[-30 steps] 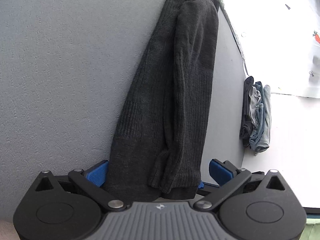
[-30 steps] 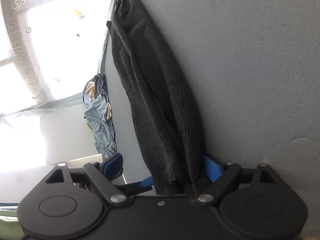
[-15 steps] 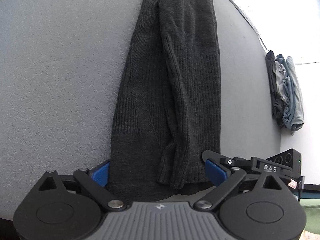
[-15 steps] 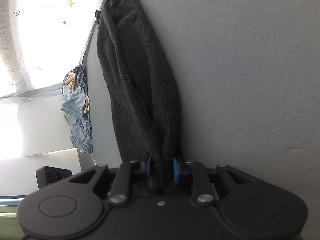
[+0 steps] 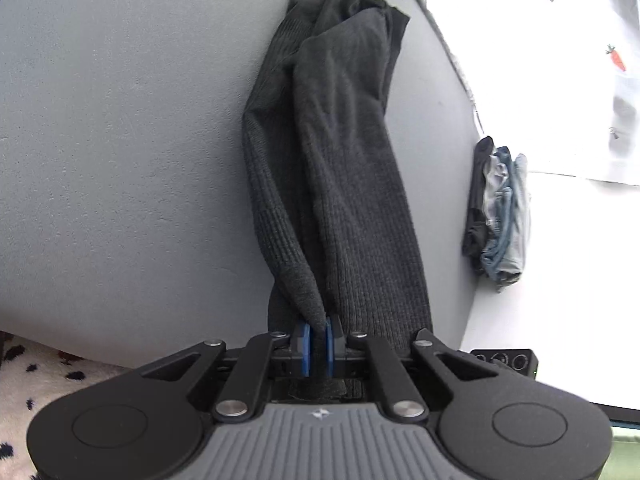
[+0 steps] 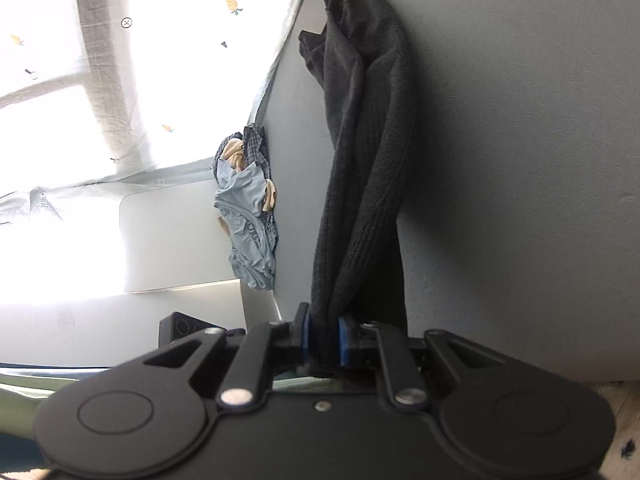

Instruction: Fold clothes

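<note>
A dark grey knitted garment (image 5: 340,184) lies stretched in a long folded strip on the grey table (image 5: 120,140). My left gripper (image 5: 318,338) is shut on its near end, the blue pads pinching a bunched fold. In the right wrist view the same garment (image 6: 368,168) runs away from me, and my right gripper (image 6: 323,340) is shut on its other end. The garment is slightly lifted and pulled taut between the two grippers.
A small pile of light blue and dark clothes (image 5: 500,208) sits near the table's edge, also in the right wrist view (image 6: 248,208). A black device (image 5: 504,360) stands beside it. A white patterned curtain (image 6: 120,60) hangs beyond. A spotted rug (image 5: 24,364) lies below the table.
Both grippers were open around the garment's ends a second ago. The right one shut first, then the left, and the garment is now bunched and raised at both ends.
</note>
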The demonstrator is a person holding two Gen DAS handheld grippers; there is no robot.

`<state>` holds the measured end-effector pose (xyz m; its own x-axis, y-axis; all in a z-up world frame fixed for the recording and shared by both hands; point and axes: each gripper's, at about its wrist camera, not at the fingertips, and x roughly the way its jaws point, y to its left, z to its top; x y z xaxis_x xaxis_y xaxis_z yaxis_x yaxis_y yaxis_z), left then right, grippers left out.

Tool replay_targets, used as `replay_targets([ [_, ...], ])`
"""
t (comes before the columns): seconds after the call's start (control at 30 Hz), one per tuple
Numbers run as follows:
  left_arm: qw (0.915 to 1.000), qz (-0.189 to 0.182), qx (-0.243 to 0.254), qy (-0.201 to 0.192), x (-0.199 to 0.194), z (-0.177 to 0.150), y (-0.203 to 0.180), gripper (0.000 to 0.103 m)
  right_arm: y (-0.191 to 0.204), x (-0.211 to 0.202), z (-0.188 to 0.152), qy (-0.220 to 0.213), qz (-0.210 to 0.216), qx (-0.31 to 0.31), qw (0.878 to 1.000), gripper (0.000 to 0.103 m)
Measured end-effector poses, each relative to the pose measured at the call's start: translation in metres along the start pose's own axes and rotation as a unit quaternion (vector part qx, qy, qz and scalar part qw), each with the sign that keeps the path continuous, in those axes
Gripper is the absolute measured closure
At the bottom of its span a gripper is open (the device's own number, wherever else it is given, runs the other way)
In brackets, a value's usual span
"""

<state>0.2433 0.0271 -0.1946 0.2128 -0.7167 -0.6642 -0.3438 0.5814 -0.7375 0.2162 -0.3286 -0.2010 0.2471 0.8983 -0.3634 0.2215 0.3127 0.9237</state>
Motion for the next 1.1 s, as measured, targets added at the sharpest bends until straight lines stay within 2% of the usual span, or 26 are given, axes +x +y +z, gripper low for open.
replay_targets([
  [0.2, 0.9969, -0.053, -0.049, -0.03, -0.008, 0.014, 0.005, 0.095, -0.002, 0.001, 0.012, -0.025, 0.047, 0.063, 0.997, 0.089],
  [0.33, 0.9866, -0.13, -0.083, -0.053, -0.018, 0.038, -0.004, 0.095, 0.015, 0.007, 0.032, -0.048, 0.079, 0.068, 0.993, 0.089],
  [0.47, 0.9811, -0.159, -0.069, -0.086, -0.03, 0.079, -0.031, 0.095, 0.039, 0.012, 0.073, -0.068, 0.11, 0.053, 0.99, 0.089],
  [0.63, 0.9749, -0.182, -0.065, -0.111, -0.033, 0.133, -0.057, 0.095, 0.058, 0.025, 0.134, -0.088, 0.125, 0.039, 0.988, 0.088],
  [0.77, 0.9735, -0.181, -0.074, -0.119, -0.021, 0.188, -0.07, 0.095, 0.063, 0.047, 0.196, -0.1, 0.131, 0.049, 0.985, 0.085],
  [0.83, 0.9756, -0.159, -0.075, -0.131, -0.014, 0.223, -0.073, 0.095, 0.063, 0.062, 0.231, -0.107, 0.116, 0.048, 0.986, 0.081],
  [0.87, 0.9768, -0.147, -0.074, -0.137, -0.01, 0.241, -0.074, 0.095, 0.063, 0.069, 0.248, -0.113, 0.107, 0.044, 0.987, 0.075],
  [0.93, 0.9807, -0.112, -0.066, -0.146, -0.002, 0.273, -0.077, 0.092, 0.064, 0.079, 0.276, -0.128, 0.092, 0.039, 0.987, 0.054],
  [0.97, 0.983, -0.093, -0.048, -0.151, 0.0, 0.288, -0.082, 0.091, 0.064, 0.081, 0.291, -0.144, 0.088, 0.043, 0.985, 0.038],
  [1.0, 0.9845, -0.071, -0.019, -0.159, 0.0, 0.297, -0.088, 0.084, 0.066, 0.082, 0.303, -0.157, 0.083, 0.043, 0.983, 0.03],
  [1.03, 0.9835, -0.049, 0.008, -0.174, -0.003, 0.302, -0.095, 0.073, 0.07, 0.08, 0.307, -0.163, 0.073, 0.027, 0.984, 0.027],
  [1.07, 0.9798, -0.031, 0.037, -0.194, -0.006, 0.304, -0.101, 0.067, 0.074, 0.078, 0.311, -0.169, 0.064, 0.011, 0.984, 0.025],
  [1.1, 0.9756, -0.017, 0.06, -0.211, -0.008, 0.305, -0.104, 0.052, 0.078, 0.076, 0.315, -0.174, 0.054, -0.005, 0.983, 0.023],
])
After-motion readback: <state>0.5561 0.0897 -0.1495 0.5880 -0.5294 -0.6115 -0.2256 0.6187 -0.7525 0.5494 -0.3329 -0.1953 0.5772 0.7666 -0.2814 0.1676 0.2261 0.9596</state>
